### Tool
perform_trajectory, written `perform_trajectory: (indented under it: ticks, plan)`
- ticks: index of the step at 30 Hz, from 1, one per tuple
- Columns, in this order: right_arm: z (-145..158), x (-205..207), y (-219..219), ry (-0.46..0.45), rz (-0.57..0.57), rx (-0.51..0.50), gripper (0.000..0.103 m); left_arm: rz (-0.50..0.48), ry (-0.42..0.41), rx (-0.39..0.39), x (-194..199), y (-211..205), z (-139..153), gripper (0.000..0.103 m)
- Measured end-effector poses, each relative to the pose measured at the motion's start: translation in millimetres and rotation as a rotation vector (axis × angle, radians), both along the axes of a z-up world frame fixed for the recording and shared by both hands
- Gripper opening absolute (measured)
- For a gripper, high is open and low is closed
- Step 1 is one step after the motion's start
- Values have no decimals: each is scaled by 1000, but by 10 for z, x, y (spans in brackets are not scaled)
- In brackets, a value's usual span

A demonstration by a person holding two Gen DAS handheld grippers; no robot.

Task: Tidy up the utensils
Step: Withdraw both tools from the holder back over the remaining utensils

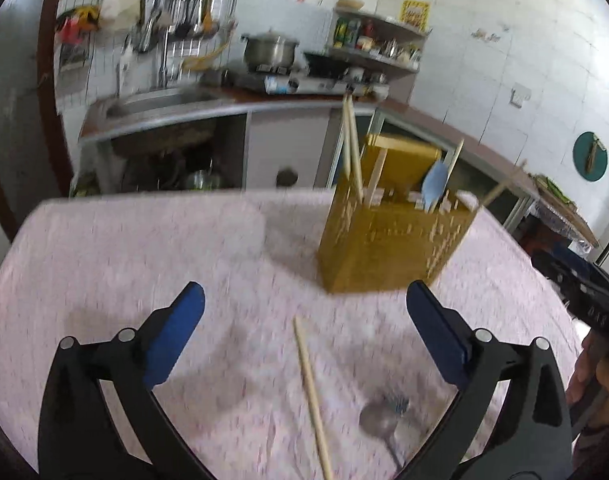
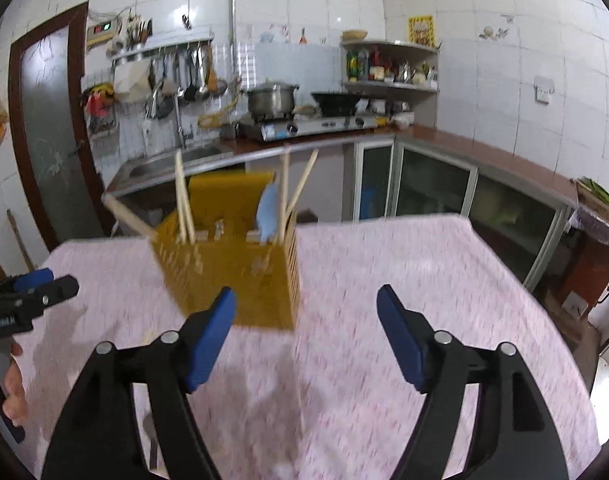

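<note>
One loose chopstick (image 1: 312, 396) flat on the pink-clothed worktop (image 1: 144, 248), metal spoon (image 1: 380, 424) just beside it, both short of the yellow slotted utensil holder (image 1: 388, 240) already stocked with chopsticks and a blue spoon (image 1: 434, 184). Probably light, stiff, prone to rolling; spoon likely slick. Best pinched mid-shaft, across the width. Left tongs (image 1: 304, 300) spread wide above the chopstick, nothing gripped. Right tongs (image 2: 306, 300) also parted, empty, aimed at the holder's near right corner.

Home kitchen: sink (image 2: 176, 162), stove (image 2: 308, 126), pot (image 2: 271, 98), hanging ladles (image 2: 192, 76).
</note>
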State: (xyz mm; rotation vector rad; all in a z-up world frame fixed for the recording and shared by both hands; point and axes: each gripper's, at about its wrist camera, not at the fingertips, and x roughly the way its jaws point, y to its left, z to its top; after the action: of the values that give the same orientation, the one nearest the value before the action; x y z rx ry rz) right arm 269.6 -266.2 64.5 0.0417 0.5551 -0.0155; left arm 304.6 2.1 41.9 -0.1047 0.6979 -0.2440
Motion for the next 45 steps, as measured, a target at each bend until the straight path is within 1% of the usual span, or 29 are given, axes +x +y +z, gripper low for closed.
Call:
perform_trajectory:
  ticks: [2,7,10,12,15,17,19,22,23,24,26,27,28,29,32,34,37,39,41,42,43,44,45]
  plan:
    - [-164,-78,78,25,12,-9,73,-2,39,18,-51,-13,-120,98]
    - [-575,-152,252,106,45,-8,73,-4,127,31,-106,-53,-455,98]
    - [-760,-177,346,139,66,-25,73,6,150,46,-87,-62,-631,98]
    - [-861,-198,383,176,70,-32,73,29,170,49,-67,-43,-760,98]
    - [-985,-269,375,227,69,6,73,42,184,45,-30,-34,-835,98]
    - [-1033,-277,379,249,70,23,73,43,175,24,1,-14,-840,98]
    - [-1100,-282,389,263,57,31,73,41,180,18,22,-22,-880,97]
    - [-1195,-264,406,307,51,58,72,29,189,28,46,-81,-919,93]
    - [-1201,-257,416,316,52,69,71,22,188,37,56,-115,-938,89]
    - [-1189,-275,437,312,46,73,70,15,187,46,72,-148,-944,85]
    - [-1147,-280,486,313,46,70,59,4,177,63,103,-225,-932,81]
    - [-1151,-272,518,325,55,75,55,-1,174,68,106,-254,-929,76]
    - [-1181,-259,547,345,64,83,42,-13,176,78,122,-294,-938,73]
    - [-1206,-250,569,360,73,94,35,-21,181,83,131,-314,-947,68]
    - [-1226,-231,609,379,75,99,30,-41,222,86,173,-339,-1028,57]
    - [-1255,-195,634,405,88,129,29,-39,237,85,194,-336,-1053,55]
    - [-1264,-177,703,403,89,86,24,-36,240,92,204,-344,-1055,54]
    - [-1263,-164,715,408,90,90,21,-31,242,100,205,-343,-1056,48]
    - [-1266,-161,709,401,92,93,16,-28,242,106,212,-332,-1061,44]
    - [-1264,-158,713,396,96,88,15,-22,241,108,215,-325,-1061,38]
    - [-1263,-150,707,392,97,88,11,-16,240,111,220,-313,-1059,34]
    - [-1251,-147,697,385,100,92,2,-15,241,107,225,-301,-1056,27]
    - [-1231,-154,675,378,106,96,0,-15,244,97,230,-274,-1053,22]
